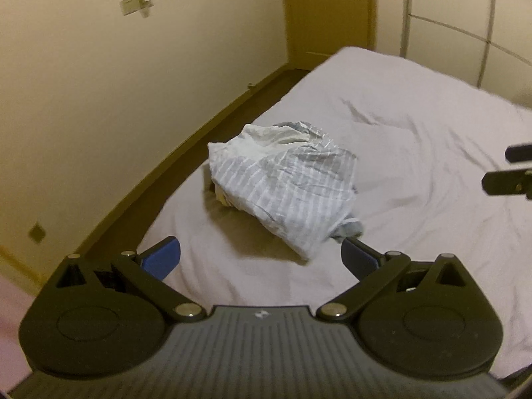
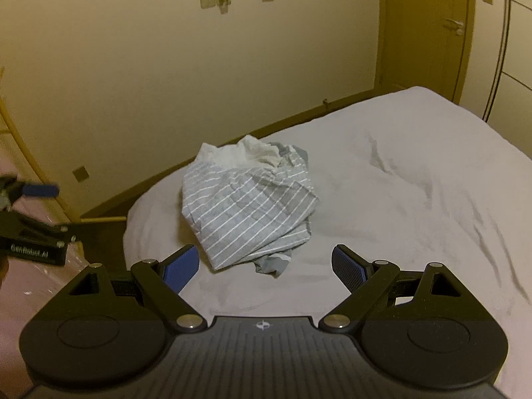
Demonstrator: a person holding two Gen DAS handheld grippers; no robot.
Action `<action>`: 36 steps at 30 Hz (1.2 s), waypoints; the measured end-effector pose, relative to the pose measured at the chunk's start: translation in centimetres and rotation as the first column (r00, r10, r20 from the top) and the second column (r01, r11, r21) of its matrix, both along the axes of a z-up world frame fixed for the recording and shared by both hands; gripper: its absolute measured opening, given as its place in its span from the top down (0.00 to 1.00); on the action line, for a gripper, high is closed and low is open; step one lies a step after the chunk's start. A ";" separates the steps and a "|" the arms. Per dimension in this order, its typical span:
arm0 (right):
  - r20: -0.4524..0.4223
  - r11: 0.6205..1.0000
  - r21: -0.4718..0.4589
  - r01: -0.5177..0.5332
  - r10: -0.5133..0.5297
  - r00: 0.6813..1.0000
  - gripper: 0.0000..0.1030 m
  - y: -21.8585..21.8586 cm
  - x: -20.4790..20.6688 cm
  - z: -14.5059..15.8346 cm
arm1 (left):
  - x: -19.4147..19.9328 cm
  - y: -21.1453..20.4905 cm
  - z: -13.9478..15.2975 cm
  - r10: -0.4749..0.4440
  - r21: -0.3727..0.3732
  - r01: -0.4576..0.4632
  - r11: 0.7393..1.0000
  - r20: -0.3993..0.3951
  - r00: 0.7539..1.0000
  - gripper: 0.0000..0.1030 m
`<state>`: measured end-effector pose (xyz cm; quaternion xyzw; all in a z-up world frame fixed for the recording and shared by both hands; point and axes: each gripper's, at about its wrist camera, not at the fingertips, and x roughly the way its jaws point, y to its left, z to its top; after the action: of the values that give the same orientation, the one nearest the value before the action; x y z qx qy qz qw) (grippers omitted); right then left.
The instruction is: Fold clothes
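A crumpled grey garment with thin white stripes [image 1: 286, 186] lies in a heap on the bed [image 1: 415, 166], near its left edge. In the right wrist view the same striped garment [image 2: 247, 206] shows a white inner layer at its top. My left gripper [image 1: 261, 259] hovers just short of the heap, open, with nothing between its blue pads. My right gripper [image 2: 266, 266] is also open and held above the sheet in front of the garment. Each gripper shows at the edge of the other's view, the right one [image 1: 508, 173] and the left one [image 2: 33, 212].
The bed carries a wrinkled pale sheet [image 2: 415, 183] and sits in a dark wooden frame [image 1: 206, 139] against a cream wall [image 2: 133, 66]. A wooden door [image 2: 429, 33] stands at the back right. Pinkish plastic-covered surface [image 2: 40, 286] lies at the left.
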<state>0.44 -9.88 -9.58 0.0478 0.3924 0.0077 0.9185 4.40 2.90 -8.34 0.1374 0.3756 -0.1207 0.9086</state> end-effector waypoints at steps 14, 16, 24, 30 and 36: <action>-0.202 0.975 -0.148 -0.166 0.135 0.970 0.27 11.8 18.2 -11.5 | 20.4 7.1 -11.4 -0.419 0.065 0.427 0.902 -0.109 0.901 0.28; -0.246 0.972 -0.154 -0.176 0.134 0.960 0.27 13.0 20.2 -13.5 | 21.5 7.1 -12.8 -0.515 0.148 0.523 0.839 -0.095 0.852 0.26; -0.347 0.870 -0.349 -0.348 0.225 0.910 0.48 16.7 24.3 -19.0 | 23.3 5.5 -18.5 -0.806 0.357 0.775 0.522 -0.088 0.585 0.20; -0.317 0.980 -0.143 -0.138 0.087 0.944 0.90 12.0 25.7 -15.5 | 25.3 4.0 -17.8 -0.834 0.316 0.805 0.503 -0.067 0.548 0.20; -0.219 0.987 0.116 0.112 -0.085 0.972 0.90 5.7 24.8 -9.8 | 25.1 3.0 -15.6 -0.826 0.288 0.790 0.541 0.006 0.564 0.14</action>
<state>25.25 -4.19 -19.34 0.1262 0.4846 -0.0181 0.8654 29.54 5.95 -23.98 0.4178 0.2163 -0.4677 0.7483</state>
